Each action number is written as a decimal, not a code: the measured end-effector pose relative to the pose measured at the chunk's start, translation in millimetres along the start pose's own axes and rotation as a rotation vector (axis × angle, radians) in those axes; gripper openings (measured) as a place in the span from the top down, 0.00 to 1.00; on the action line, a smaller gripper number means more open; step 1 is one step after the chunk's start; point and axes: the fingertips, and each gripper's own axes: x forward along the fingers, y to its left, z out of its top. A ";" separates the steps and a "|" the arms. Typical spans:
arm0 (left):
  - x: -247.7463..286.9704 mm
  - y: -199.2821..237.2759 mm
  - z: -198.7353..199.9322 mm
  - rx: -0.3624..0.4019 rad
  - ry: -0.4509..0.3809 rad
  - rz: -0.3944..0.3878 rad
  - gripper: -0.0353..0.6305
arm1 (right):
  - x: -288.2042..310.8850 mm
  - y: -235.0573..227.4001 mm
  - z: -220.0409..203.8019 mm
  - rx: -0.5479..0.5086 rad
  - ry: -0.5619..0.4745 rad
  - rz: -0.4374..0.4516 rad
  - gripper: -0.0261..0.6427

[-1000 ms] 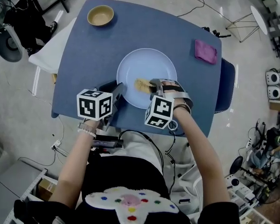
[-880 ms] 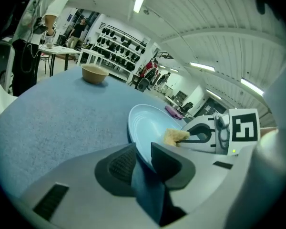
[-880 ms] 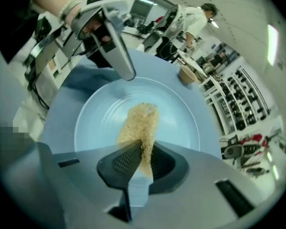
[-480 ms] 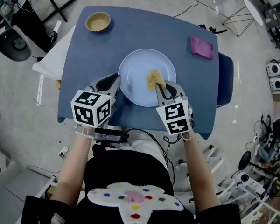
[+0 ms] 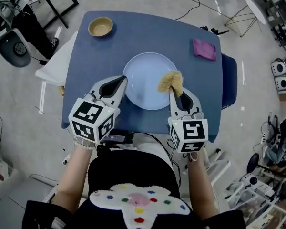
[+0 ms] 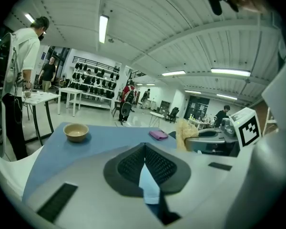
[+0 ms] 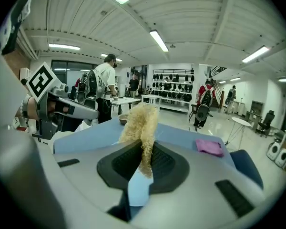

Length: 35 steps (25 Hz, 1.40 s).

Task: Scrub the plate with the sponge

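Left gripper point(image 5: 116, 82) jaws have just closed together, empty, beside the plate point(image 5: 143, 80). Right gripper point(image 5: 175, 91) jaws clamp the sponge point(image 5: 171, 81) over the plate's rim

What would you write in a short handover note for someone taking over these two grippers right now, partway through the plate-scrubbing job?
Left gripper: jaws have just closed with nothing between them; it is by the plate's left edge.
Right gripper: shut on the sponge, held near the plate's right rim and apparently lifted off it.
Things: the plate lies flat in the middle of the blue table.
Done: the sponge is in the grip. The plate looks bare; how much scrubbing it has had cannot be told.
Left: probably lower the sponge and scrub the plate.
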 end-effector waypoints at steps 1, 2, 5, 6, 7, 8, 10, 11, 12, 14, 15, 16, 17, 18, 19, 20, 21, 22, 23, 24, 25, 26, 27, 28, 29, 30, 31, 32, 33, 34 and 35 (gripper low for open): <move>-3.4 -2.0 0.4 0.004 -0.001 0.001 0.93 | -4.5 -0.8 3.5 0.010 -0.011 -0.008 0.89; -7.0 -3.2 0.3 0.008 -0.002 0.003 0.93 | -8.8 -1.3 6.4 0.022 -0.021 -0.014 0.89; -18.2 -2.0 -1.0 0.023 -0.004 0.025 0.93 | -18.9 -0.4 11.6 0.049 -0.042 -0.024 0.89; -21.7 -0.8 -1.0 0.028 -0.004 0.034 0.93 | -21.7 0.0 12.6 0.054 -0.047 -0.025 0.89; -25.0 0.2 -0.8 0.033 -0.005 0.041 0.93 | -24.4 0.2 13.2 0.057 -0.050 -0.027 0.89; -28.0 0.9 -0.6 0.037 -0.004 0.045 0.93 | -26.8 0.5 13.5 0.059 -0.053 -0.028 0.89; -33.0 2.0 -0.5 0.047 -0.002 0.048 0.93 | -30.7 1.4 13.5 0.060 -0.054 -0.030 0.89; -35.0 2.8 -0.6 0.052 -0.001 0.050 0.93 | -32.0 2.1 13.2 0.059 -0.054 -0.030 0.89; -36.6 3.8 -0.5 0.054 -0.001 0.054 0.93 | -32.9 2.7 12.8 0.057 -0.053 -0.028 0.89; -38.5 5.1 -0.2 0.053 -0.005 0.061 0.93 | -33.9 2.9 12.0 0.054 -0.053 -0.030 0.89; -38.9 5.2 -0.2 0.050 -0.007 0.062 0.93 | -34.3 2.7 11.5 0.054 -0.052 -0.032 0.89; -38.9 5.1 -0.4 0.049 -0.008 0.062 0.93 | -34.4 2.6 11.0 0.055 -0.052 -0.035 0.89; -38.8 5.0 -0.7 0.049 -0.008 0.061 0.93 | -34.0 2.8 10.6 0.056 -0.051 -0.036 0.89; -38.6 5.0 -1.0 0.052 -0.007 0.059 0.93 | -33.2 3.3 10.4 0.057 -0.050 -0.037 0.89; -38.3 4.8 -1.3 0.057 -0.005 0.058 0.93 | -32.5 3.8 10.1 0.058 -0.050 -0.038 0.89; -38.0 4.3 -1.6 0.061 -0.003 0.057 0.93 | -31.8 4.2 9.9 0.058 -0.049 -0.038 0.90; -37.8 3.5 -1.8 0.065 -0.001 0.056 0.93 | -31.5 4.5 9.8 0.059 -0.049 -0.038 0.90; -37.6 2.4 -1.9 0.069 0.001 0.054 0.93 | -31.4 4.7 9.8 0.060 -0.048 -0.039 0.90; -37.2 1.1 -2.0 0.072 0.002 0.052 0.93 | -31.4 4.8 10.0 0.060 -0.048 -0.039 0.90; -36.8 -0.2 -1.9 0.075 0.004 0.049 0.93 | -31.6 4.9 10.3 0.060 -0.049 -0.039 0.90; -36.4 -1.4 -1.9 0.077 0.005 0.047 0.93 | -31.7 5.0 10.4 0.059 -0.049 -0.040 0.90; -36.0 -2.4 -1.7 0.080 0.006 0.045 0.93 | -31.7 5.2 10.5 0.057 -0.050 -0.040 0.90; -35.6 -2.9 -1.6 0.083 0.006 0.044 0.93 | -31.4 5.4 10.5 0.056 -0.049 -0.039 0.90; -35.1 -3.1 -1.4 0.086 0.007 0.043 0.93 | -31.0 5.7 10.5 0.055 -0.048 -0.038 0.90; -34.5 -3.0 -1.4 0.089 0.008 0.043 0.93 | -30.5 6.0 10.4 0.055 -0.047 -0.037 0.90; -33.9 -2.9 -1.5 0.091 0.009 0.042 0.93 | -29.9 6.3 10.3 0.054 -0.046 -0.037 0.90; -33.3 -2.9 -1.7 0.092 0.010 0.041 0.93 | -29.5 6.6 10.1 0.053 -0.045 -0.036 0.90; -32.8 -2.8 -2.0 0.093 0.012 0.040 0.93 | -29.0 7.1 10.0 0.050 -0.044 -0.035 0.90; -32.4 -2.7 -2.2 0.094 0.013 0.040 0.93 | -28.5 7.6 10.1 0.047 -0.042 -0.033 0.90; -32.0 -2.6 -2.2 0.096 0.014 0.039 0.93 | -27.9 8.3 10.4 0.041 -0.041 -0.032 0.90; -31.5 -2.5 -2.2 0.097 0.015 0.039 0.93 | -27.3 8.8 10.7 0.035 -0.040 -0.031 0.90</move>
